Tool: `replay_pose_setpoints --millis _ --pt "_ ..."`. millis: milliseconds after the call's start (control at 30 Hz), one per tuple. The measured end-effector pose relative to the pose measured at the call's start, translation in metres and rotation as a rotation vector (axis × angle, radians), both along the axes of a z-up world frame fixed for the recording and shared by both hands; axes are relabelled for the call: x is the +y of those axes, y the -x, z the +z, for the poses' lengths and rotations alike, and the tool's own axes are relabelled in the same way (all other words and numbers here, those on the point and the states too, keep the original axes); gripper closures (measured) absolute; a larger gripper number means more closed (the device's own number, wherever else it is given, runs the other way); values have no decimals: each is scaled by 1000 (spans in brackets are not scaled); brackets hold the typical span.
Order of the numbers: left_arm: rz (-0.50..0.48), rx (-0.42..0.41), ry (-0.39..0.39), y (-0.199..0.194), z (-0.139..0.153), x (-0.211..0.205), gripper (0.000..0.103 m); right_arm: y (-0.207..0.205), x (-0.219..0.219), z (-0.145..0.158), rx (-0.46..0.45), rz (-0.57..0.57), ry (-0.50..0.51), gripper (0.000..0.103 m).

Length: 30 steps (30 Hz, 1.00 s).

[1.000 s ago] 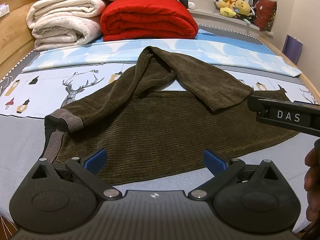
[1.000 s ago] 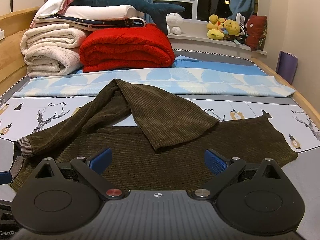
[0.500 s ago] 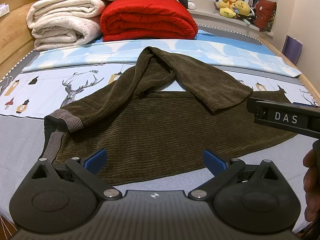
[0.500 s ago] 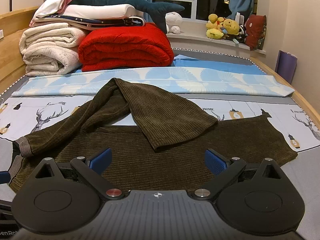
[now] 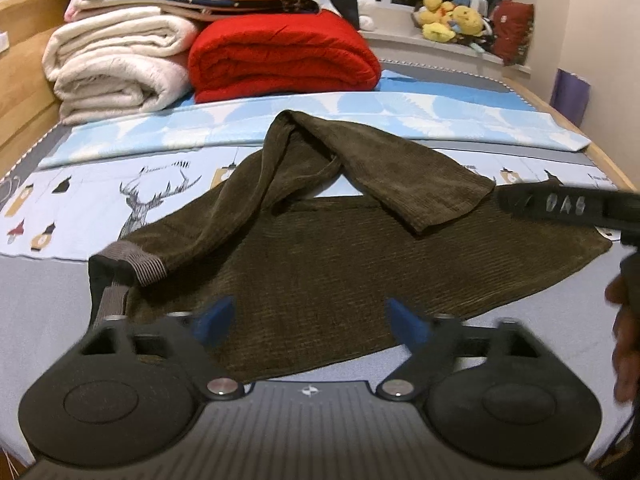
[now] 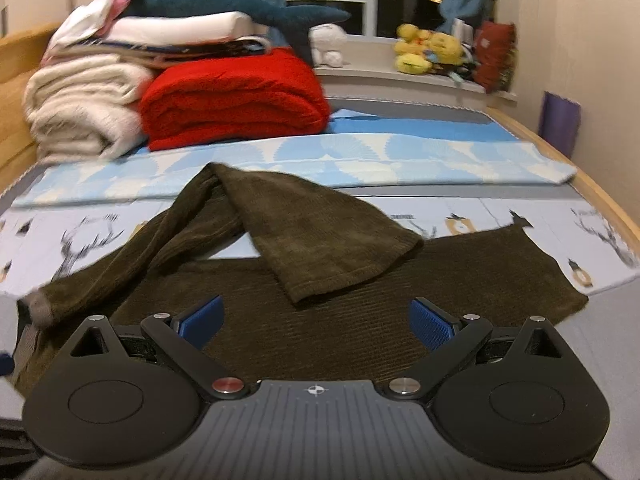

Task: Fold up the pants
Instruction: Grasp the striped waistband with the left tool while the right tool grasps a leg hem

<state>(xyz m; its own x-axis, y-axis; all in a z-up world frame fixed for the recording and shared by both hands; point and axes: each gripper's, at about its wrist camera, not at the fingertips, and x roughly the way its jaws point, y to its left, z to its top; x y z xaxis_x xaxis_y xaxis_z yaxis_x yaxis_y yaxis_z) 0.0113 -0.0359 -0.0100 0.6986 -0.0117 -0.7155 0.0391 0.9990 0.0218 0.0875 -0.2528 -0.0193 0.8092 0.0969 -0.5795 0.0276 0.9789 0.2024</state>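
Observation:
Dark brown corduroy pants [image 5: 320, 264] lie flat across the bed, grey waistband [image 5: 132, 264] at the left, one leg bent back over itself with its hem [image 5: 452, 204] on top. The pants also show in the right wrist view [image 6: 328, 312]. My left gripper [image 5: 310, 318] is open and empty, just above the pants' near edge. My right gripper [image 6: 316, 320] is open and empty over the near leg. The right gripper's body [image 5: 560, 204] shows at the right of the left wrist view.
Folded cream blankets [image 5: 116, 64] and a red blanket [image 5: 280, 56] are stacked at the head of the bed. A wooden bed rail [image 6: 600, 204] runs along the right. Plush toys [image 6: 428, 50] sit on the window sill. A light blue sheet [image 5: 360, 120] lies behind the pants.
Both grippers have moved forward and lower toward the pants; the views are blurred by motion. The left jaws stand a little narrower. The pants have not moved.

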Motion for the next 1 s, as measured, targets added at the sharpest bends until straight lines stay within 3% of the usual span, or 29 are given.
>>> replay_pose_setpoints --millis 100,167,233,267,367,467,533,600,700,767,900,1000 --pt "-22 29 36 -7 7 23 49 -10 -21 -3 20 -69 -25 10" --pt "-47 35 45 -15 15 44 66 -20 -43 -9 40 -106 -46 23" --pt "-63 37 43 -26 22 70 74 -32 -68 -15 57 -133 -76 33" --pt "-68 39 41 -32 23 84 74 -38 -81 -20 66 -147 -105 41" --pt "-22 67 60 -53 16 139 74 -55 -122 -38 89 -216 -139 47" --pt "95 130 149 -63 -20 199 74 -72 -164 -69 150 -303 -140 46" --pt "199 238 226 -66 -55 234 74 -80 -194 -103 242 -355 -196 45" --pt "272 315 275 -70 -79 261 74 -83 -216 -136 347 -420 -279 45" --pt "317 318 250 -79 -91 285 65 -86 -233 -174 449 -466 -392 45" --pt "358 329 275 -86 -99 300 49 -91 -233 -189 492 -460 -420 41" --pt "385 387 357 -98 -116 308 33 -102 -225 -203 499 -456 -476 24" --pt "345 429 325 -109 -129 299 27 -113 -217 -205 471 -448 -485 21"
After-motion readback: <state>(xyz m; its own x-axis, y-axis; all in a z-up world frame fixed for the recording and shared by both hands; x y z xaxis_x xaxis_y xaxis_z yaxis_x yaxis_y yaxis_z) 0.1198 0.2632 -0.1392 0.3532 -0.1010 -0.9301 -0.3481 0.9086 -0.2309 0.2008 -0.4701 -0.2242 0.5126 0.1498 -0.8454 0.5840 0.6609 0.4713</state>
